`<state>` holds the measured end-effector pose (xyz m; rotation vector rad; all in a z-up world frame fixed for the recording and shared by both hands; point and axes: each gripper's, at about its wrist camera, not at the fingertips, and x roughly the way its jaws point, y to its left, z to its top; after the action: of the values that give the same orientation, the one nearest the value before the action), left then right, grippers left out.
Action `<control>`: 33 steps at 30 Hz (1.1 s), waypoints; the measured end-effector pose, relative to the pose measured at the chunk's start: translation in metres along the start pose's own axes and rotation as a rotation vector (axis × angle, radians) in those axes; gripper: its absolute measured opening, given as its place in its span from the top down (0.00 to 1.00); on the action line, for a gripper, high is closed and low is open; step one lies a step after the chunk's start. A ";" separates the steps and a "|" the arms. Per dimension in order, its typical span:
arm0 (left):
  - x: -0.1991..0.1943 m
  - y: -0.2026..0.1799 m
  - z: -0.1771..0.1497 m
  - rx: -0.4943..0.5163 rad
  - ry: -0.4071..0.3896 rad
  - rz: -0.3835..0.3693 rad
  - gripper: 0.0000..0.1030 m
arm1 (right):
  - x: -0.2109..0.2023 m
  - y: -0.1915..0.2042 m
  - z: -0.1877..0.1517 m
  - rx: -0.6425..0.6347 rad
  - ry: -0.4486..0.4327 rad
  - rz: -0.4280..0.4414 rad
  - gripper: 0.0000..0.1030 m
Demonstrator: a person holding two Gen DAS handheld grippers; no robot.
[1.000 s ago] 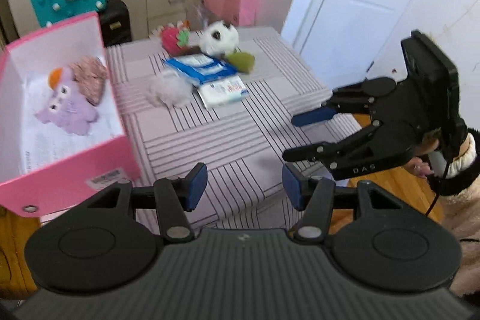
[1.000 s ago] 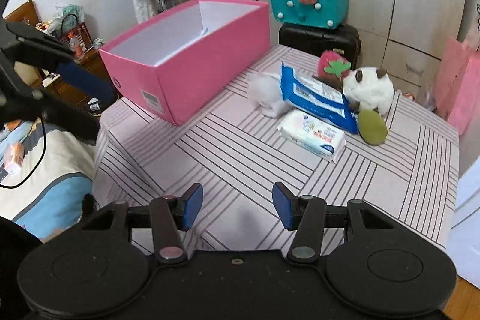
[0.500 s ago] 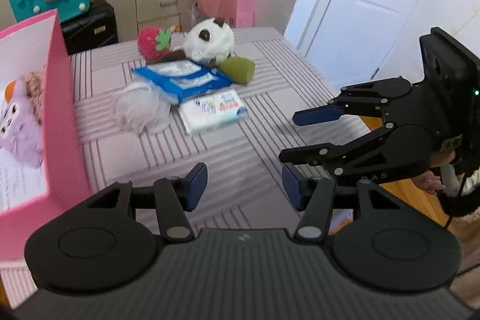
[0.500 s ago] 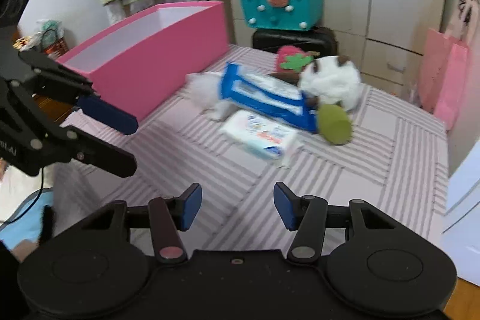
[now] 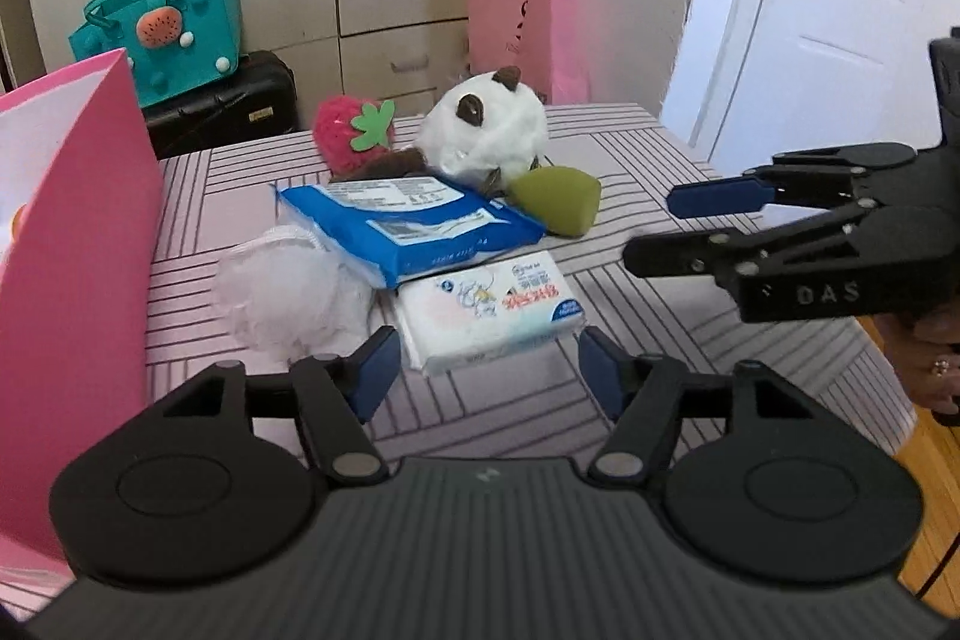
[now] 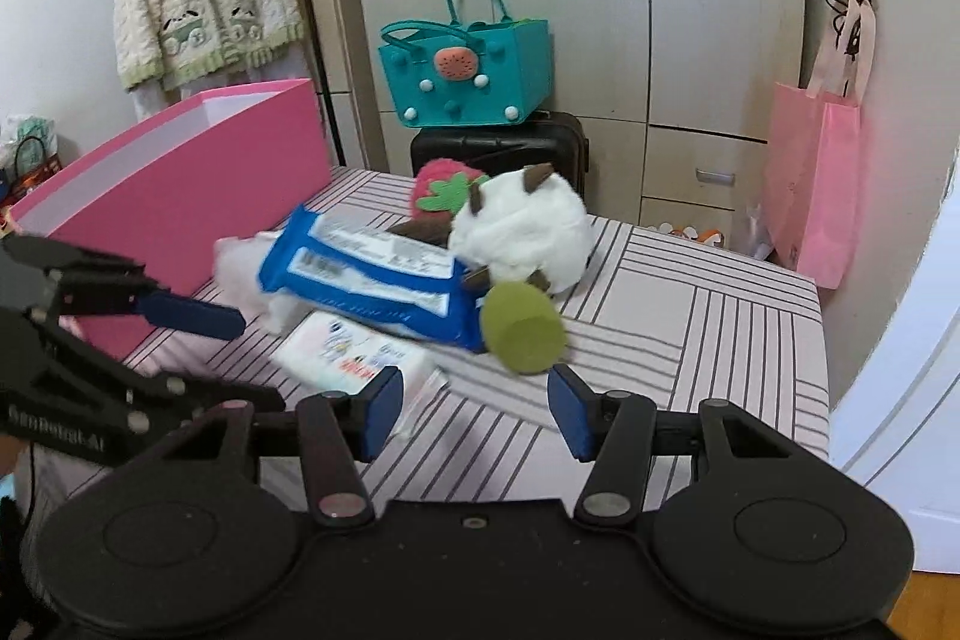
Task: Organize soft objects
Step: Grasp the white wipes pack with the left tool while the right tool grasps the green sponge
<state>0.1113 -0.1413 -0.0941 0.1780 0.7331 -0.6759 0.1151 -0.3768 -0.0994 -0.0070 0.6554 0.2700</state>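
A soft pile lies mid-table: a white tissue pack (image 5: 489, 307) (image 6: 354, 355), a blue wipes pack (image 5: 408, 226) (image 6: 366, 274), a white puff (image 5: 282, 286), a strawberry plush (image 5: 348, 136), a white plush animal (image 5: 486, 136) (image 6: 522, 232) and a green sponge (image 5: 558, 202) (image 6: 525, 331). My left gripper (image 5: 489, 370) hovers just short of the tissue pack, its jaws opening, nothing pressed between the pads. My right gripper (image 6: 477, 409) stands open just short of the green sponge, empty. The pink box (image 5: 72, 244) (image 6: 180, 196) stands left of the pile.
The striped table (image 5: 660, 340) ends close on the right, with a white door (image 5: 810, 40) beyond. Behind it are a teal bag (image 6: 468, 70) on a black suitcase (image 6: 498, 148), a pink paper bag (image 6: 816, 184) and cupboards. A hand (image 5: 936, 370) holds the right gripper.
Both grippers moved forward and down toward the pile, which now looks much nearer. The left jaws stand wider than before. The pink box slid to the left edge of the left wrist view.
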 end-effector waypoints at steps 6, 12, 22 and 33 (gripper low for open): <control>0.014 -0.011 -0.004 0.025 -0.067 0.067 0.20 | 0.020 -0.014 0.008 0.014 -0.002 0.006 0.37; 0.017 -0.016 -0.009 0.004 -0.132 0.083 0.08 | 0.039 -0.023 0.012 0.028 0.036 0.036 0.34; 0.039 -0.032 -0.014 0.036 -0.131 0.156 0.05 | 0.038 -0.018 0.015 -0.027 -0.079 0.064 0.35; 0.045 -0.044 -0.009 0.049 -0.118 0.196 0.04 | 0.059 -0.038 0.013 0.051 -0.038 0.086 0.44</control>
<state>0.1034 -0.1950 -0.1273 0.2492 0.5775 -0.5136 0.1777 -0.3980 -0.1276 0.0747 0.6252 0.3354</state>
